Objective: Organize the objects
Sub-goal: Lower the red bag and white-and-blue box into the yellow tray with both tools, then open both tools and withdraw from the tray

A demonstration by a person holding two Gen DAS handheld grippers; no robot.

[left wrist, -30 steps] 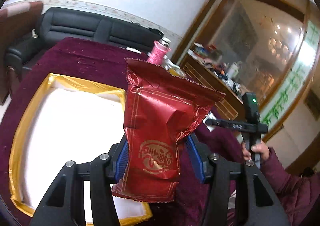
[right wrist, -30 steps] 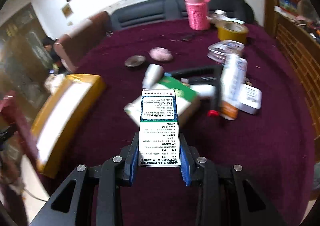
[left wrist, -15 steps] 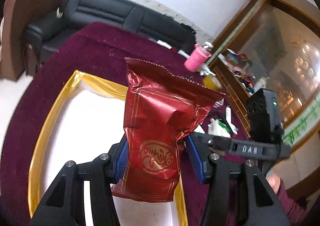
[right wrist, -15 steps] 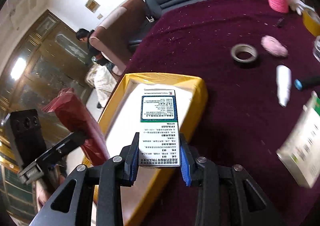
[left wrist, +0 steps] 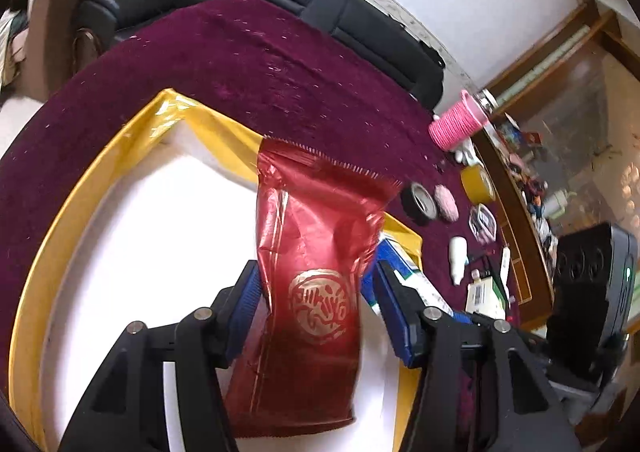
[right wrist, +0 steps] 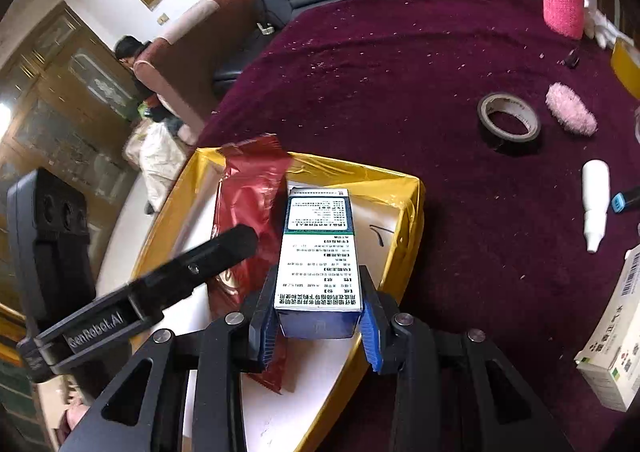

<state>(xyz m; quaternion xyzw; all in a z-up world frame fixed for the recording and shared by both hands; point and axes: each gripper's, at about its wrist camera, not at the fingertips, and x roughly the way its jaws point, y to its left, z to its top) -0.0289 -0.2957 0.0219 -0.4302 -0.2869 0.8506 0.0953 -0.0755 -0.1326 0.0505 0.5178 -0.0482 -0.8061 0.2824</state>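
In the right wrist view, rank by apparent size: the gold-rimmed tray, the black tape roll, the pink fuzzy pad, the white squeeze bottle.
1. gold-rimmed tray, by far the largest.
2. black tape roll.
3 and 4. white squeeze bottle and pink fuzzy pad look about alike; the bottle lies nearer the camera, so no ranking between them.

On my right camera I can read "GenRobot.AI" in pale letters along the black bar of the left gripper (right wrist: 244, 248), near its base. The box (right wrist: 320, 252) between my right gripper's (right wrist: 318, 326) blue pads carries rows of printed Chinese text, seen upside down and too small for me to read. On my left camera the red pouch (left wrist: 316, 272) shows a round gold emblem with stylised lettering I cannot make out. The white carton (right wrist: 616, 352) at the right edge has a barcode and print, also illegible.
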